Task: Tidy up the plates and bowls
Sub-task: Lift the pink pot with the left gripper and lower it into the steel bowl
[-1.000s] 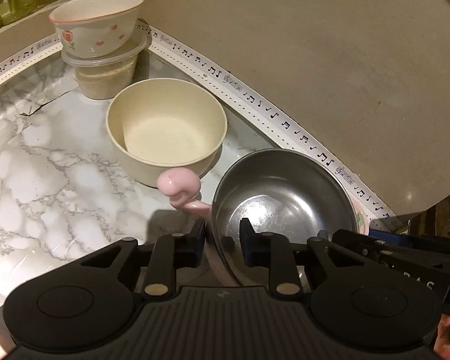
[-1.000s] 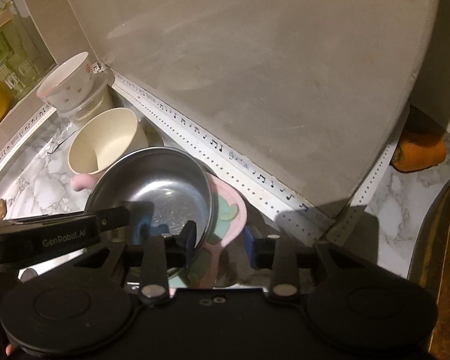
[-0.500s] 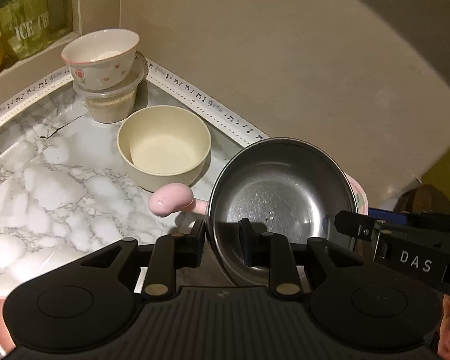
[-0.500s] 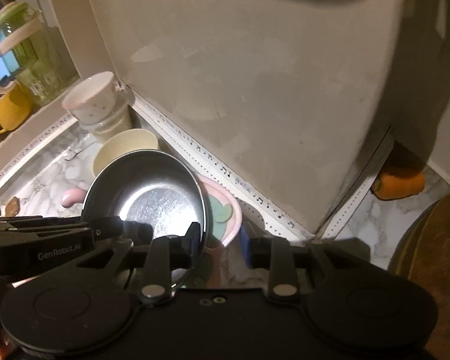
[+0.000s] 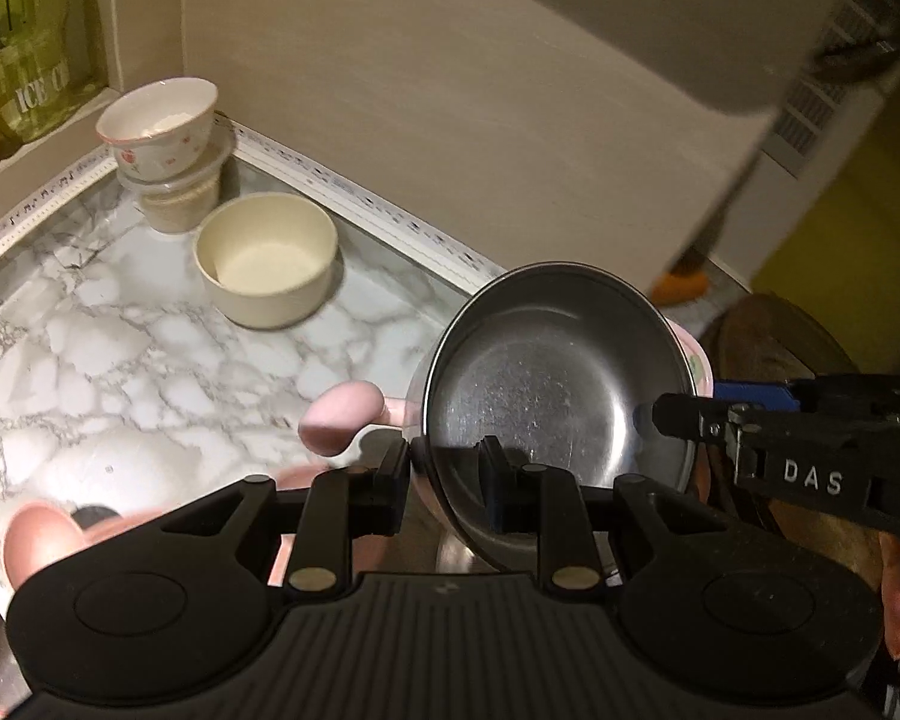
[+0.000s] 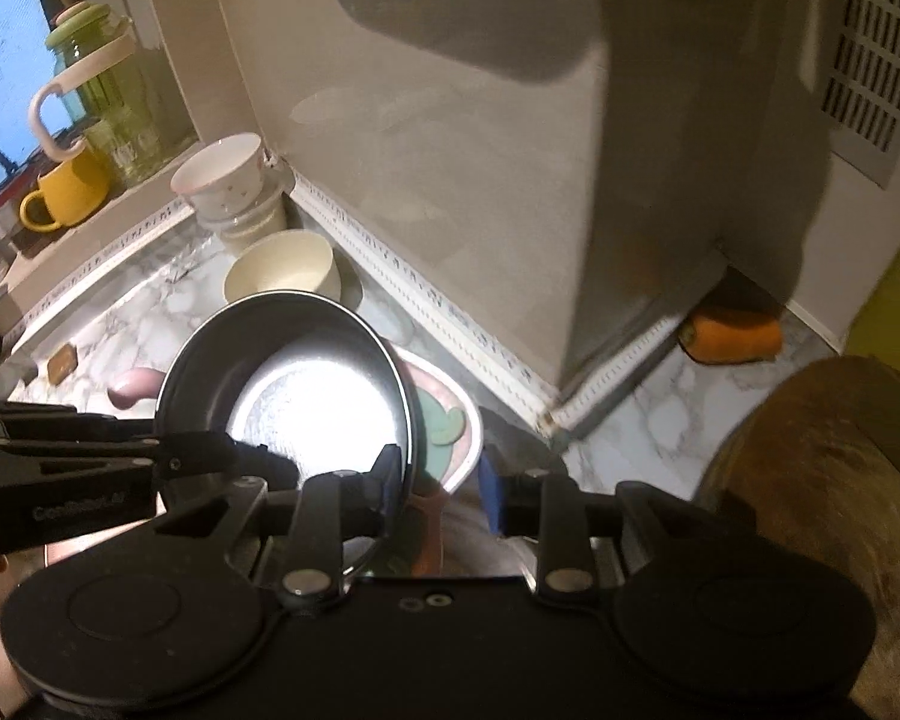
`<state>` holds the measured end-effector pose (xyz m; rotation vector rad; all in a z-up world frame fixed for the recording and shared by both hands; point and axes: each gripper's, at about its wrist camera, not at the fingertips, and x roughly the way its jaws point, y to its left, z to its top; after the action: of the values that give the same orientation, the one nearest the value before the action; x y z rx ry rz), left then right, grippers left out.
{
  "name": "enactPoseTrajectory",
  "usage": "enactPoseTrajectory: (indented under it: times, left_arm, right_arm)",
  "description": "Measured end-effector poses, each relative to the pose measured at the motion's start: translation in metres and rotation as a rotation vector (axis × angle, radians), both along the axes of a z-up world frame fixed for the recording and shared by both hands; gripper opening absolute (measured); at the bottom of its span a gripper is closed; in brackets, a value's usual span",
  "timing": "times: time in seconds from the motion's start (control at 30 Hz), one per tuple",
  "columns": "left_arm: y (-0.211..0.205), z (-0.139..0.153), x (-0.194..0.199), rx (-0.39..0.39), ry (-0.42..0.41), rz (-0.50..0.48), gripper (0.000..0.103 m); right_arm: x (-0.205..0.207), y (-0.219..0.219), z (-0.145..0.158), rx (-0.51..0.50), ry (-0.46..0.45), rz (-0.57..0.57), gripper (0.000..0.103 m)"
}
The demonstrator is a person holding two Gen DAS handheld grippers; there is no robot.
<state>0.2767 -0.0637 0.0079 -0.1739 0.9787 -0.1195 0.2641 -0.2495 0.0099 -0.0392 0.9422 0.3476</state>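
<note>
My left gripper (image 5: 444,471) and my right gripper (image 6: 441,477) are both shut on the stack of a steel bowl (image 5: 552,372) nested in a pink plate (image 5: 693,360), held up above the marble counter (image 5: 90,348). The steel bowl (image 6: 294,384) and the pink plate (image 6: 450,420) with its green motif show in the right wrist view. The plate's pink handle (image 5: 342,420) sticks out to the left. A cream bowl (image 5: 267,258) stands on the counter behind. A floral bowl (image 5: 159,126) sits on a lidded plastic tub (image 5: 177,198) in the corner.
A grey wall (image 5: 450,90) runs along the counter's back. A green glass jar (image 6: 108,78) and a yellow mug (image 6: 66,189) stand on the window ledge. An orange object (image 6: 732,336) lies at the far right. A brown wooden board (image 6: 822,480) is at the right.
Both grippers have lifted the steel bowl and pink plate off the counter and pulled them back and up. The cream bowl and floral bowl now look farther away.
</note>
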Motion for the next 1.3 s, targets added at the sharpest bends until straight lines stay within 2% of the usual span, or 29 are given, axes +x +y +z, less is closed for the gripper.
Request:
enactPoseTrajectory:
  times: [0.27, 0.37, 0.5, 0.93, 1.3]
  left_arm:
    - [-0.025, -0.018, -0.032, -0.029, 0.092, -0.071, 0.023]
    - [-0.029, -0.030, -0.040, -0.053, 0.128, -0.076, 0.023]
    - [-0.037, -0.044, -0.046, -0.040, 0.153, -0.086, 0.023]
    - [-0.058, -0.065, -0.047, 0.007, 0.181, -0.141, 0.023]
    - [-0.062, -0.074, -0.038, 0.046, 0.185, -0.159, 0.023]
  right_arm:
    - [-0.028, -0.018, -0.007, -0.042, 0.028, 0.021, 0.026]
    - [-0.034, -0.021, -0.017, -0.069, 0.043, 0.025, 0.026]
    - [-0.038, -0.023, -0.035, -0.093, 0.079, 0.024, 0.026]
    - [-0.033, -0.030, -0.063, -0.148, 0.121, 0.020, 0.025]
    - [-0.028, -0.015, -0.071, -0.249, 0.073, 0.076, 0.026]
